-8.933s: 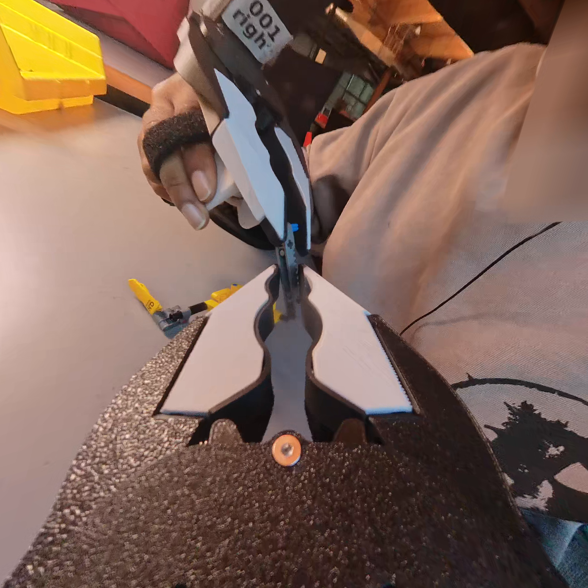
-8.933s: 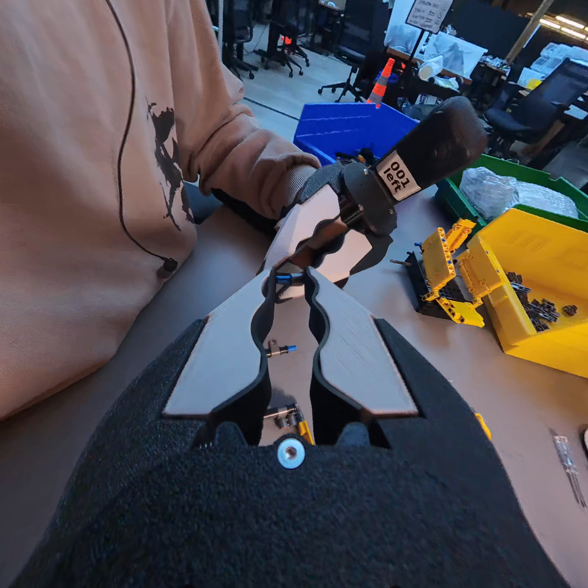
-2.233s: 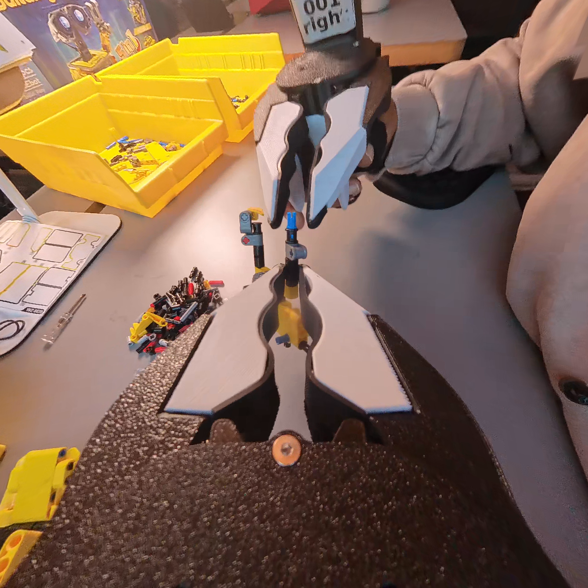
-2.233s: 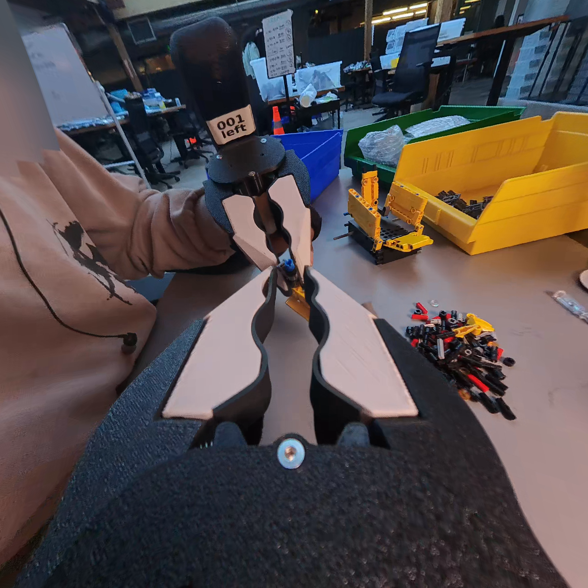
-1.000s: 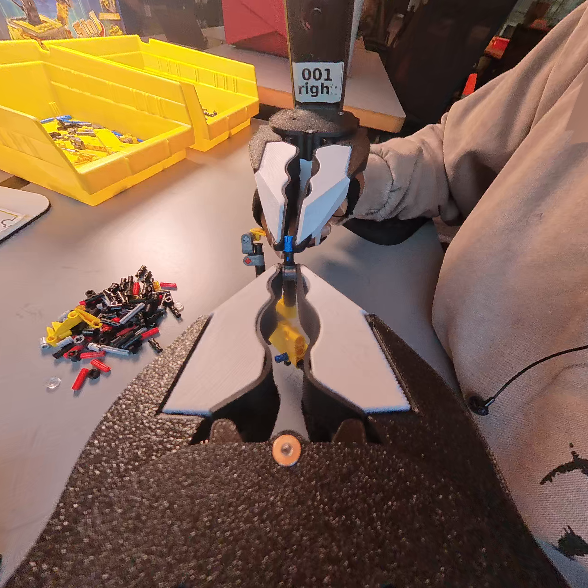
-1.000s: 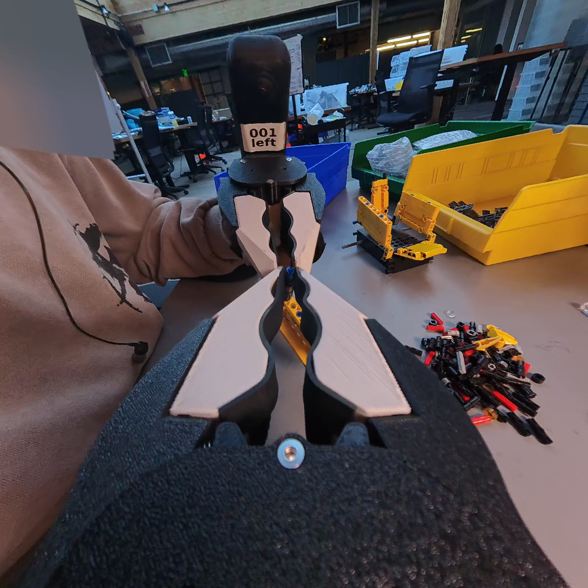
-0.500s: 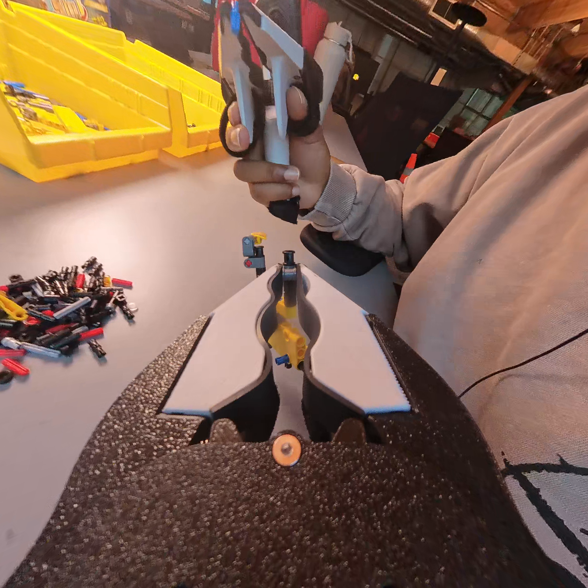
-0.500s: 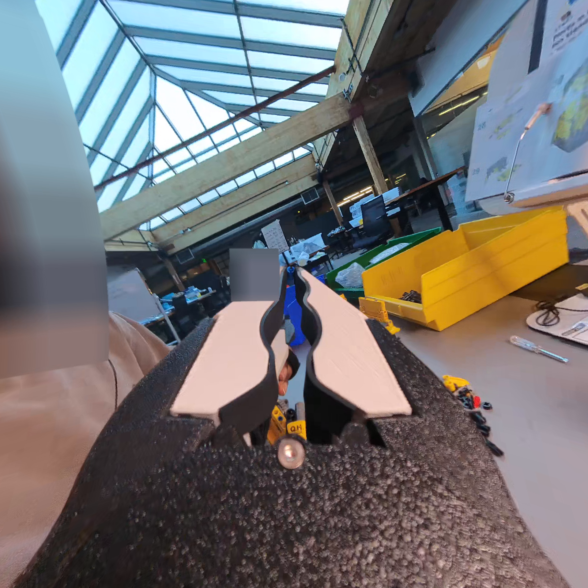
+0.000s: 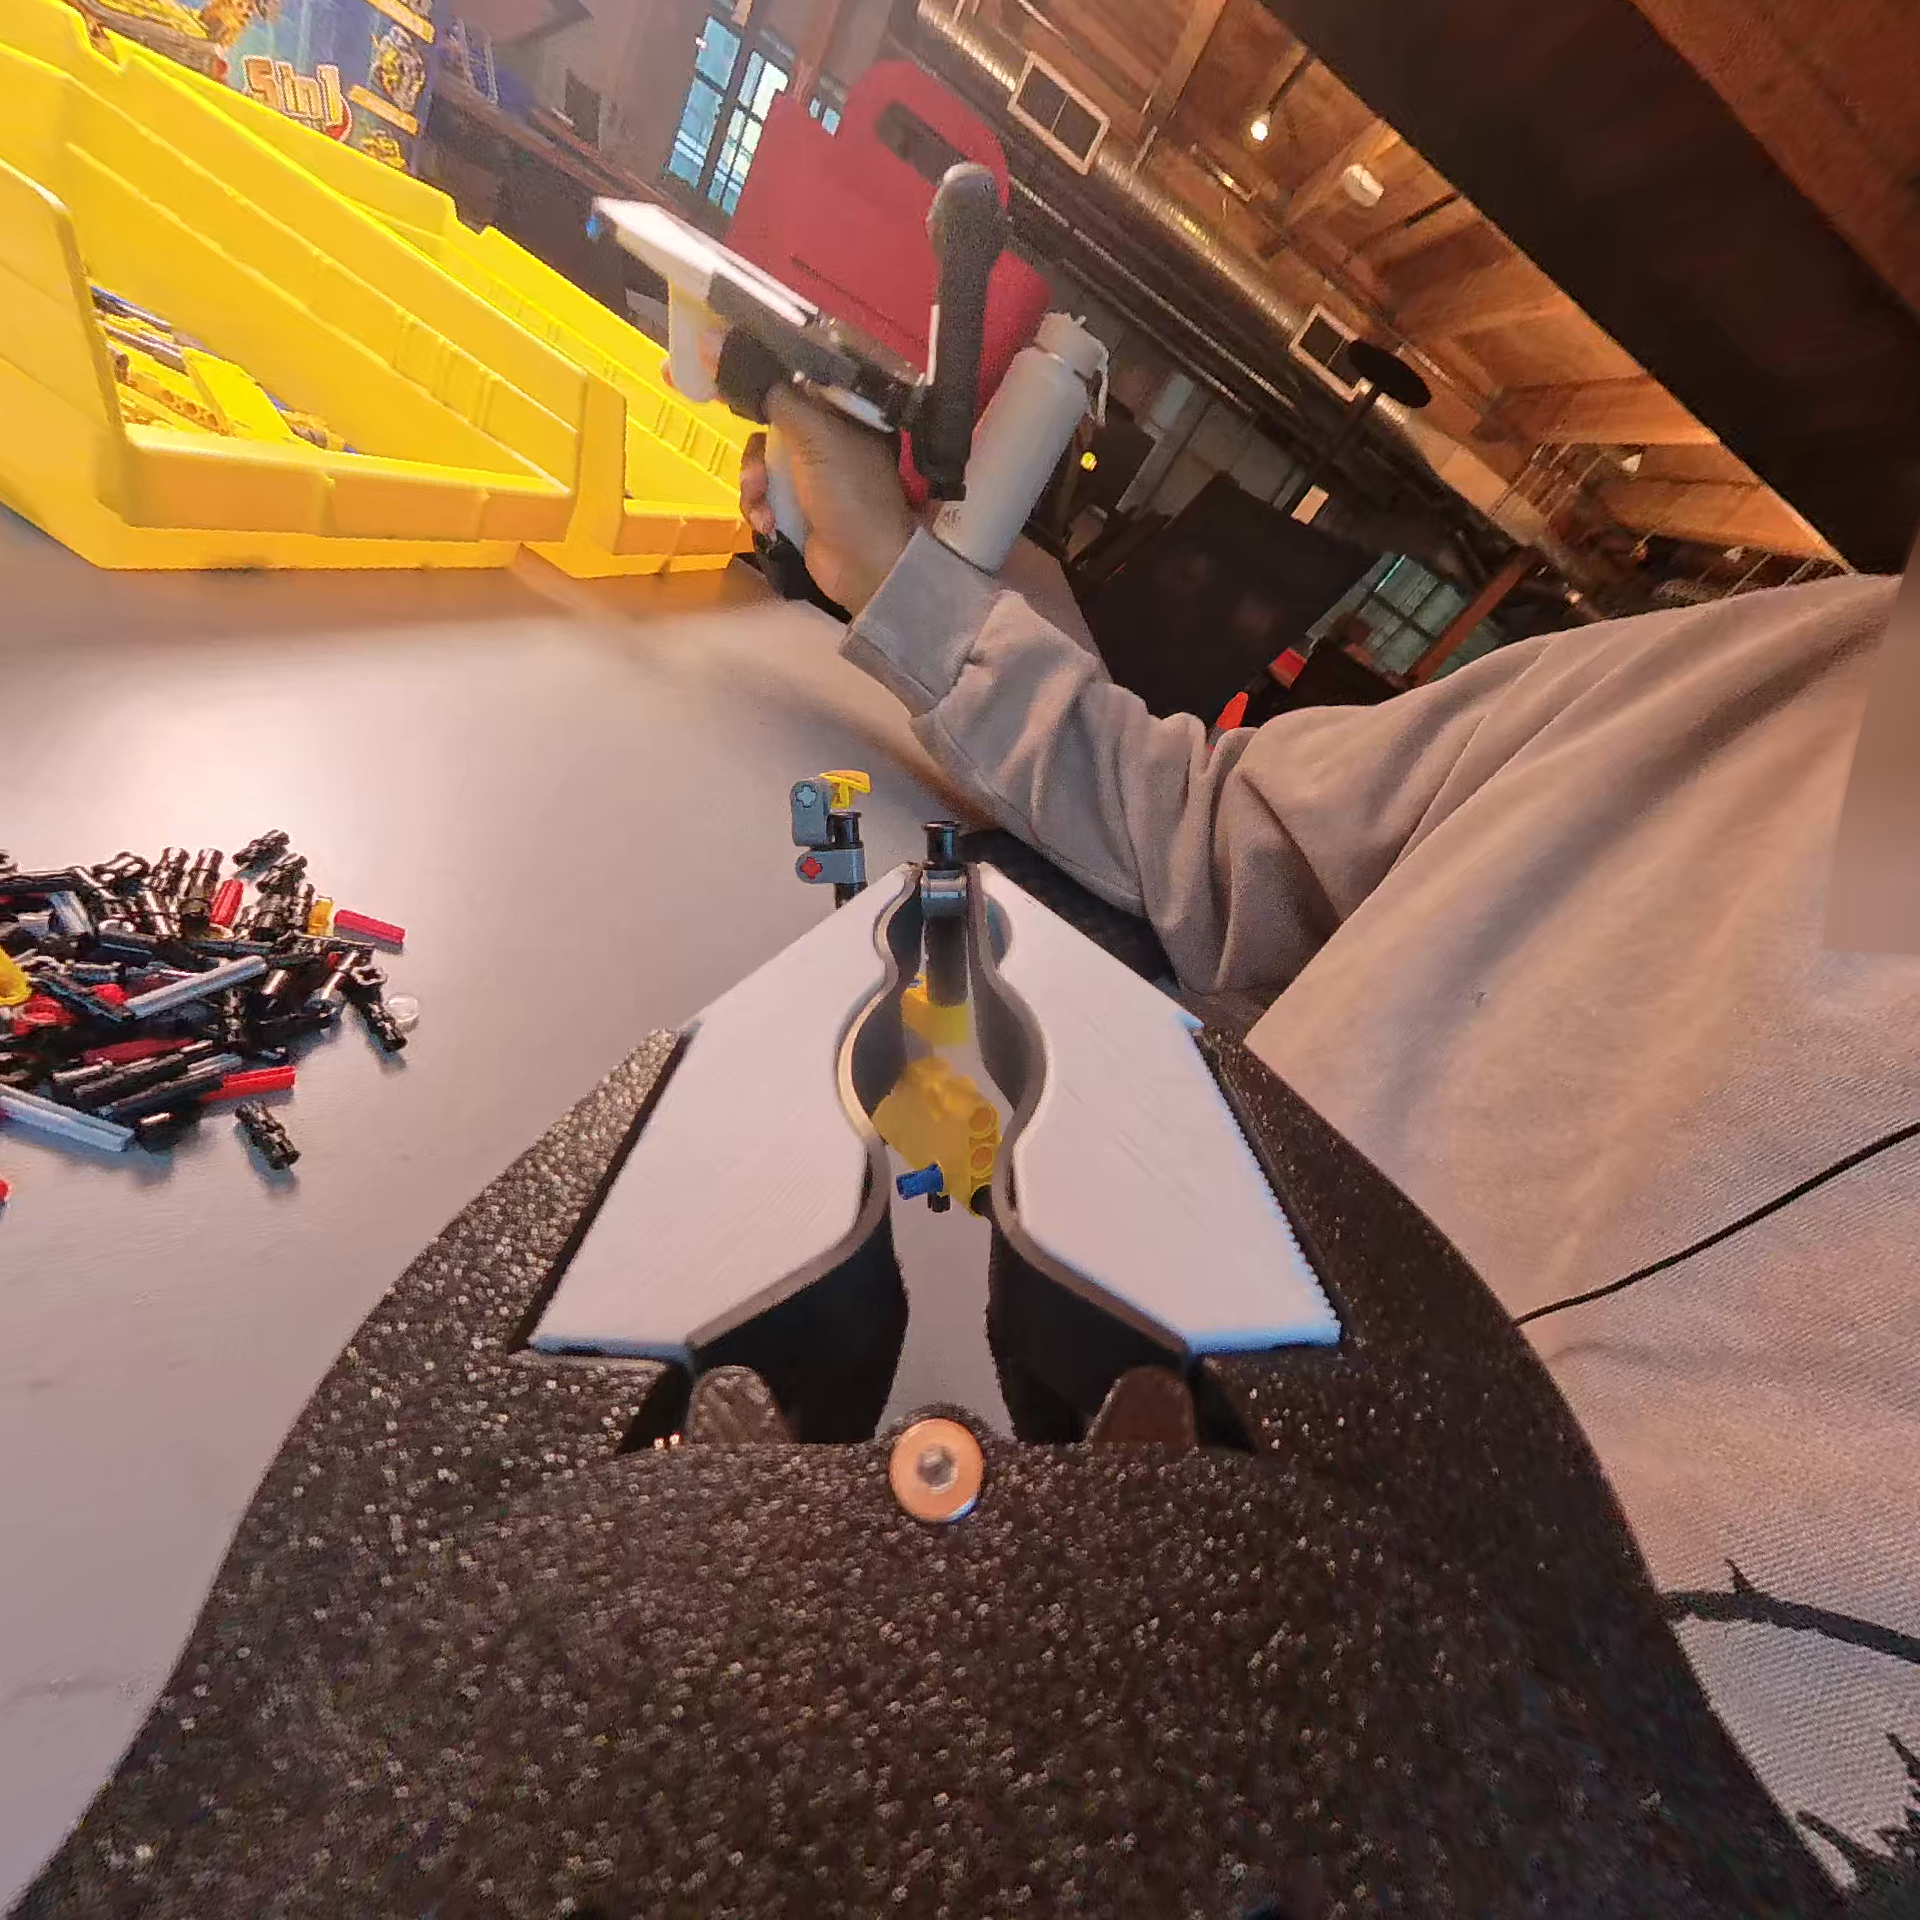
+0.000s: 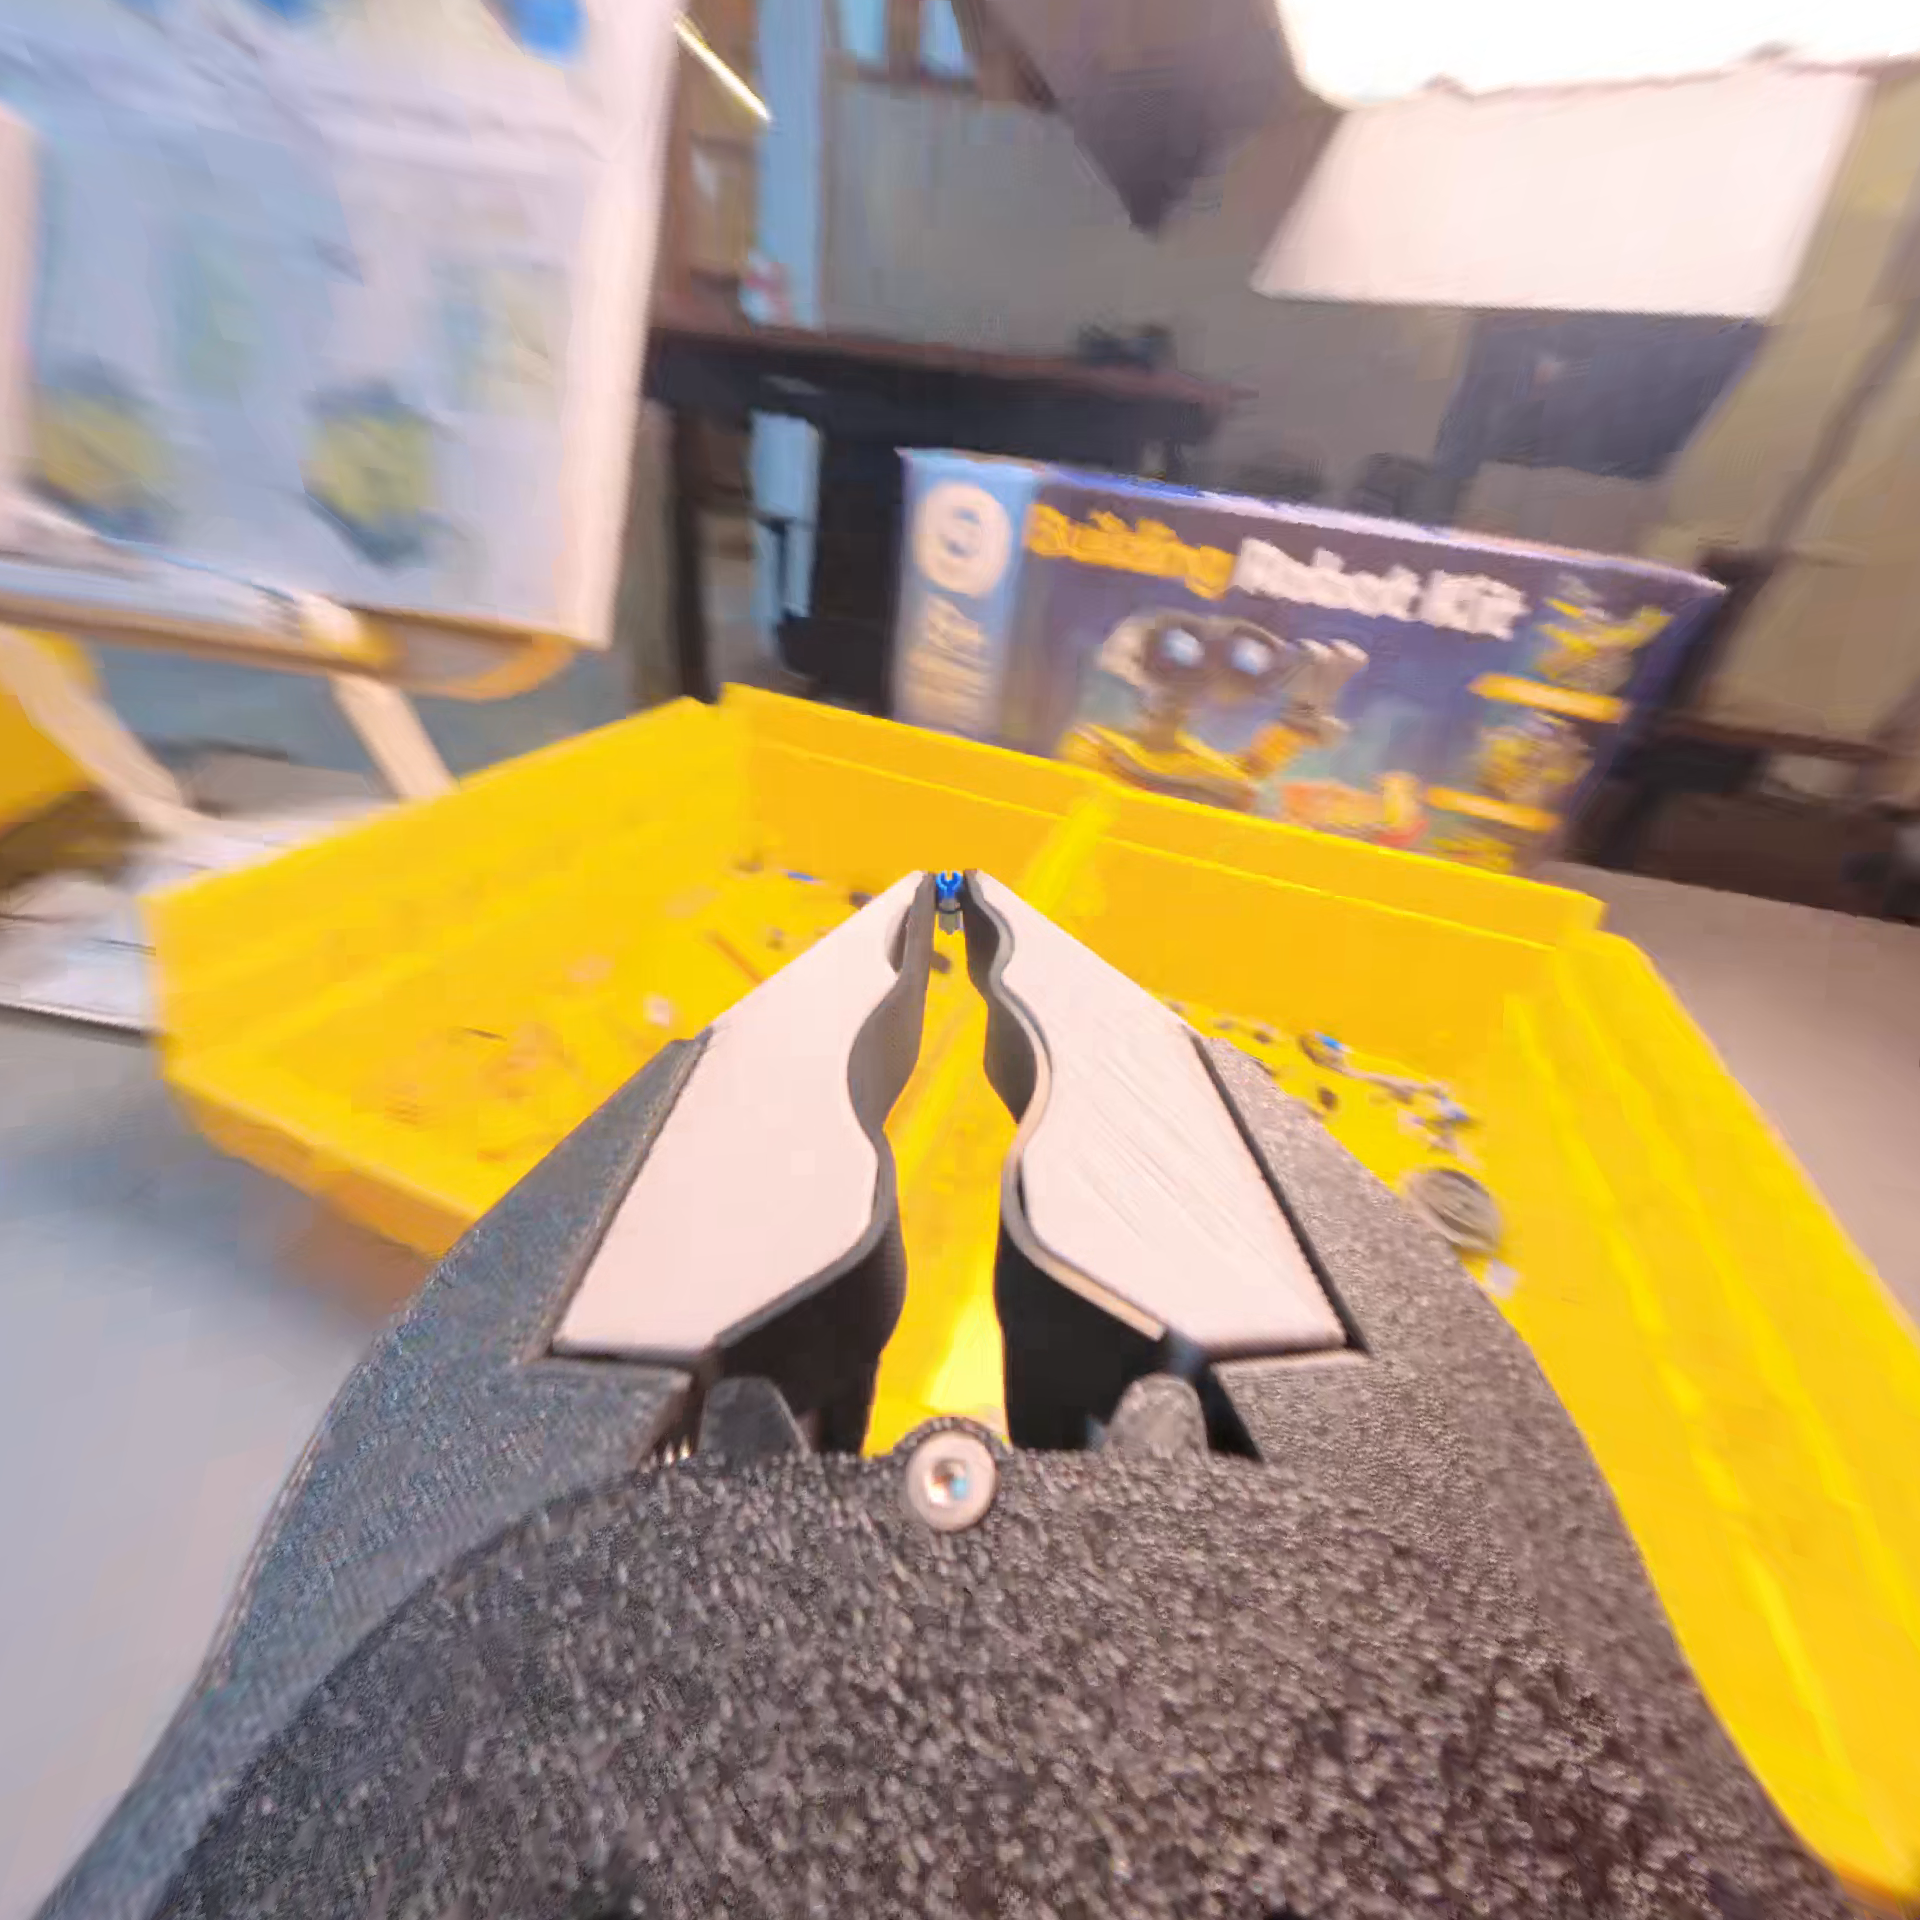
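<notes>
1. Since half a second ago the right gripper has swung off from over the left one and now points across a yellow bin. The left gripper sits much as it did.
2. Nearest in the left wrist view, the left jaws are clenched on a small assembly. It is a black axle with yellow blocks on it and a grey connector at the tips, and its black end pokes out just past them.
3. Just beyond those tips a small grey-and-yellow piece stands upright on the grey table, apart from the gripper.
4. To the left lies a loose pile of black, red and grey parts, well clear of both grippers.
5. In the right wrist view the jaws are pinched nearly together on a tiny blue pin, held at the very tips above the bin's interior. Small parts are scattered on the bin floor, but motion blur hides what they are.
6. Behind the bin stands a dark blue kit box, and up to the left a blurred printed sheet on a stand.
</notes>
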A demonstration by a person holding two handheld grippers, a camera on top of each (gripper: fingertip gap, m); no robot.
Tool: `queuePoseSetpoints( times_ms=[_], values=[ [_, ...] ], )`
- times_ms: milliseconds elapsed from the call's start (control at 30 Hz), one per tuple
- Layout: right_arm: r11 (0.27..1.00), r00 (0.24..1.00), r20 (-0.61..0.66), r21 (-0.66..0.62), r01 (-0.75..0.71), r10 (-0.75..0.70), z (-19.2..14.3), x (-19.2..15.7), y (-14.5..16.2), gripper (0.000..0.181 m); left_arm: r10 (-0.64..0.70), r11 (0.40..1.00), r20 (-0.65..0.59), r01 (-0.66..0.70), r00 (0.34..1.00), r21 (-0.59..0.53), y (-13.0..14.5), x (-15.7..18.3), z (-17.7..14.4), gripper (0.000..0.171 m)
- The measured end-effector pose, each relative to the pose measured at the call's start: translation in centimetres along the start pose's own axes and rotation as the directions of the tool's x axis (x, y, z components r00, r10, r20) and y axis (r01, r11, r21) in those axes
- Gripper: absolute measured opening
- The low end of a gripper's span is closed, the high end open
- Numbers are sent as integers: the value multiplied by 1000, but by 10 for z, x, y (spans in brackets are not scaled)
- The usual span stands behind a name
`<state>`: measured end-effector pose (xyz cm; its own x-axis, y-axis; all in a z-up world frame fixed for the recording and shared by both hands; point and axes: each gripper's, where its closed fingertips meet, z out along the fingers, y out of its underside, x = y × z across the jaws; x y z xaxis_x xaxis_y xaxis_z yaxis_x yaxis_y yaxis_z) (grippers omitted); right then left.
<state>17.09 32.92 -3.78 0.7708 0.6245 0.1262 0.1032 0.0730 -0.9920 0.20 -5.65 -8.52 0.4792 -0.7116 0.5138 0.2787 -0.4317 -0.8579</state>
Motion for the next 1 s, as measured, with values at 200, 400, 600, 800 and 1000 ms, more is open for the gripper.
queuePoseSetpoints(
  times_ms=[200, 400, 600, 800, 1000],
  values=[
    [988, 994, -111, -152, -4, -13, 0, 43, 43, 48, -40, 999, -34, 41, 999, 34, -5, 2, -2, 6],
    [998, 685, 729, 37, -44, 3, -78, -189, -49, 41, 29, 1000, -38, -29, 999, 9, -1, 7, 2, 6],
    [997, 81, 996, 29, 71, -34, -197, -357, -33, 18, 179, 981, -7, -179, 984, -69, 11, 12, 8, 6],
    [985, 54, 998, -47, 165, 38, -202, -384, -3, 17, 317, 941, 53, -308, 947, -141, 17, 10, 9, 6],
    [980, 26, 995, -102, 170, 99, -204, -387, 3, 9, 378, 916, 76, -360, 923, -177, 19, 7, 8, 6]
  ],
)
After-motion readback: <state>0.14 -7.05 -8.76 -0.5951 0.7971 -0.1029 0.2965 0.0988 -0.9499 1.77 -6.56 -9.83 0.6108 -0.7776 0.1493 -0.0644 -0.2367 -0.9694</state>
